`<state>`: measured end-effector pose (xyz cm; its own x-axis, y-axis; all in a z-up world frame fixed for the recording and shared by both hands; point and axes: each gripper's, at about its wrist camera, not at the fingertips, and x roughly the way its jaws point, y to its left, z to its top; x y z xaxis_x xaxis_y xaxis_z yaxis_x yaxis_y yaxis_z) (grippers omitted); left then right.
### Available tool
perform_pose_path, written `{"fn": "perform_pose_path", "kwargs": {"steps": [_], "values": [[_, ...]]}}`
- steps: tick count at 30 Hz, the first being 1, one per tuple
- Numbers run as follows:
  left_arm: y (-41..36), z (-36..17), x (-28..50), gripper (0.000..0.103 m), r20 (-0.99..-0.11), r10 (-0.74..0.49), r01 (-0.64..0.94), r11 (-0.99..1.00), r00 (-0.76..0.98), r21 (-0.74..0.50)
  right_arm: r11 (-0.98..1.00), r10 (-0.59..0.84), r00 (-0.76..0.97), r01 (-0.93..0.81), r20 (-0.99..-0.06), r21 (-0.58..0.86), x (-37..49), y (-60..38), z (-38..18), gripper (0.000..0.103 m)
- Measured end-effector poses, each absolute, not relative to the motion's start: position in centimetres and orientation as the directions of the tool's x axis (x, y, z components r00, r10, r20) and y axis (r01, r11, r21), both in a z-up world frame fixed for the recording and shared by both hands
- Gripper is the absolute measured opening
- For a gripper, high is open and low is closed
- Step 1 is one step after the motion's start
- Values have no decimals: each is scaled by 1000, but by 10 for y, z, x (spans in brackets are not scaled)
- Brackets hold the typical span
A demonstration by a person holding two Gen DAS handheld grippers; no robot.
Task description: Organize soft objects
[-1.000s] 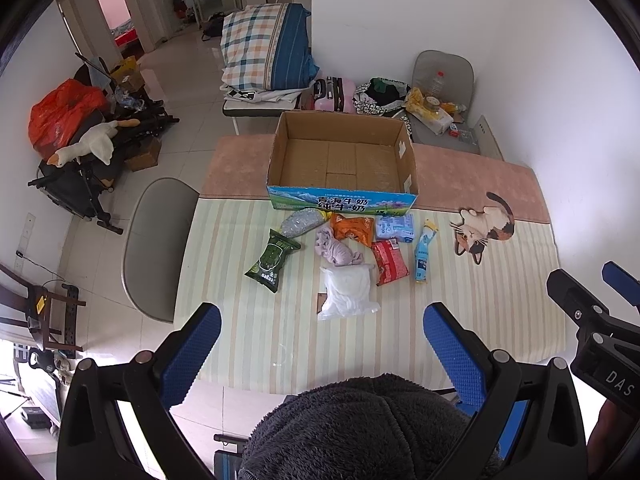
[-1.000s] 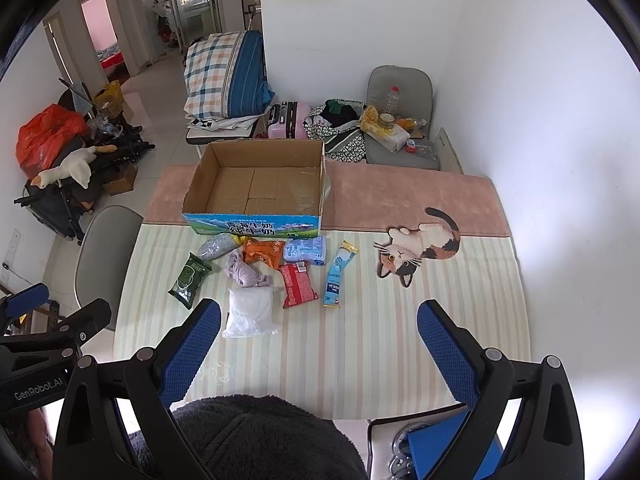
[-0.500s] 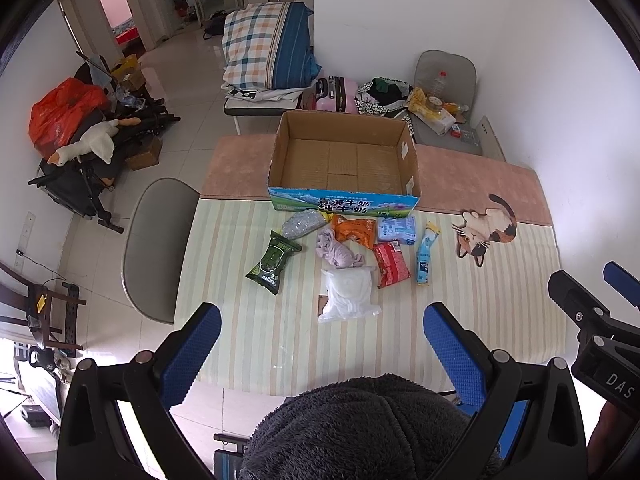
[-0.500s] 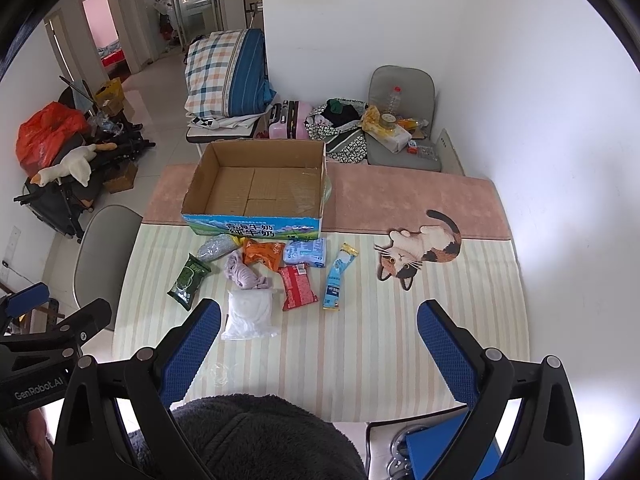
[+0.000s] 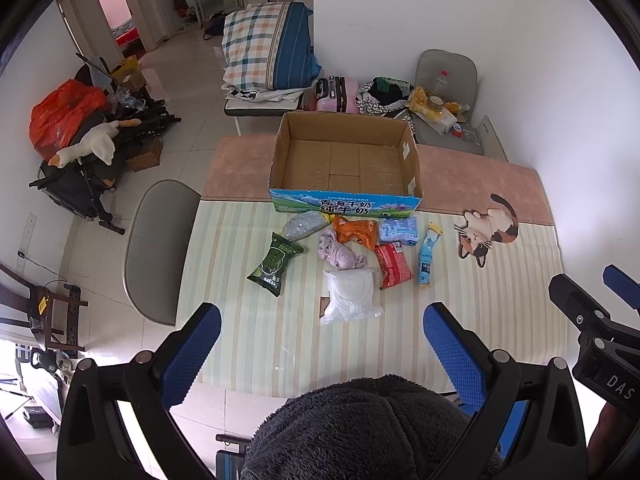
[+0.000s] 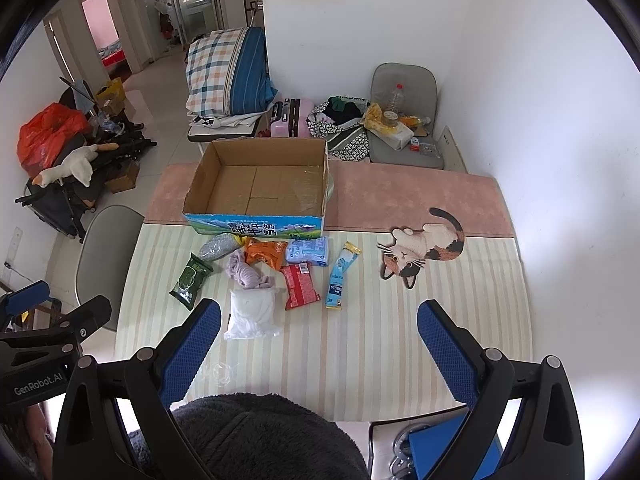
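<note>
An empty cardboard box [image 5: 346, 162] [image 6: 260, 184] stands open at the far middle of the table. In front of it lie several soft packs: a green pouch [image 5: 274, 263], a silver pack [image 5: 304, 226], an orange pack [image 5: 356, 232], a lilac cloth [image 5: 340, 252], a white bag [image 5: 351, 296] [image 6: 253, 314], a red pack [image 5: 393, 266], a pale blue pack [image 5: 399, 230] and a blue tube [image 5: 427, 254]. My left gripper [image 5: 322, 340] and right gripper [image 6: 318, 338] are both open and empty, held high above the table's near edge.
A cat-shaped mat [image 5: 486, 230] lies at the table's right. A grey chair [image 5: 158, 248] stands at the left side. The person's dark fleece hood [image 5: 360, 428] fills the bottom. A wall is close on the right; floor clutter lies far left.
Both grippers have shifted only slightly; the scene sits marginally lower in the views. Nothing on the table has moved.
</note>
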<state>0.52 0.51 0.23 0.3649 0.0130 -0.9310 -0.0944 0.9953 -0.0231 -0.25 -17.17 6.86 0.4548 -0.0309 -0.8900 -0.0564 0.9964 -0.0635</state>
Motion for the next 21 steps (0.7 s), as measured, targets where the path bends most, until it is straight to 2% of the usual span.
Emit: {"fn": "perform_pose_path", "kwargs": {"steps": [21], "values": [[5, 1, 8, 103, -927, 15, -105, 994, 375, -26, 997, -24, 449, -53, -893, -54, -1, -176, 68, 100]]}}
